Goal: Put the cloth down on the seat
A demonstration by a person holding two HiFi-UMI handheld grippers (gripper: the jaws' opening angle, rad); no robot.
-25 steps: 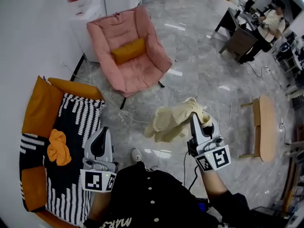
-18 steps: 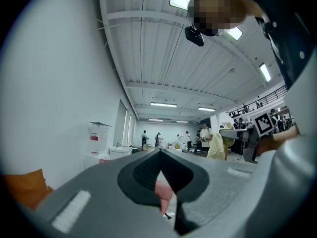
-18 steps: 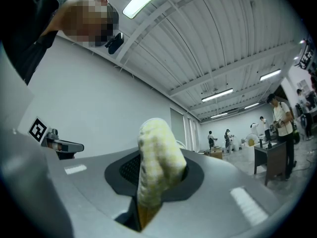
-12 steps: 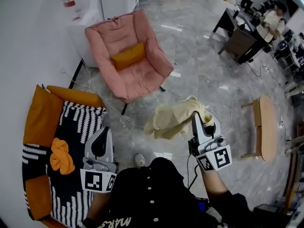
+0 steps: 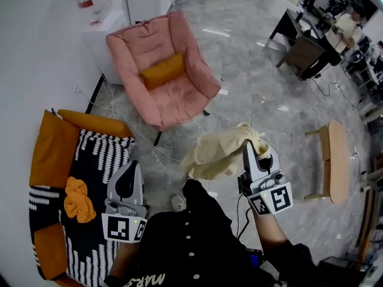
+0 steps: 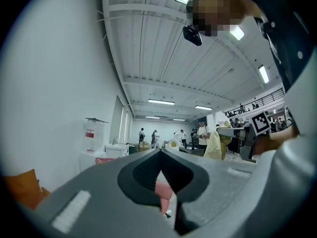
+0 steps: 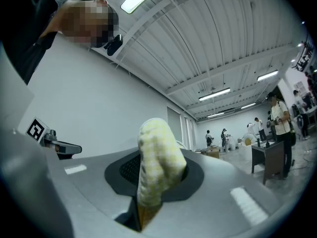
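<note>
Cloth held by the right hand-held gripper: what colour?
The cloth is pale yellow, faintly checked; right gripper view.

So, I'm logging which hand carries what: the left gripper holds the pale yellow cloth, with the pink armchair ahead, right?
Not quite: it is the right gripper that holds the pale yellow cloth, as the right gripper view shows. The pink armchair is indeed ahead.

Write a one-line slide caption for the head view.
Right gripper holds a pale yellow cloth in the air, short of the pink armchair; left gripper shut and empty.
</note>
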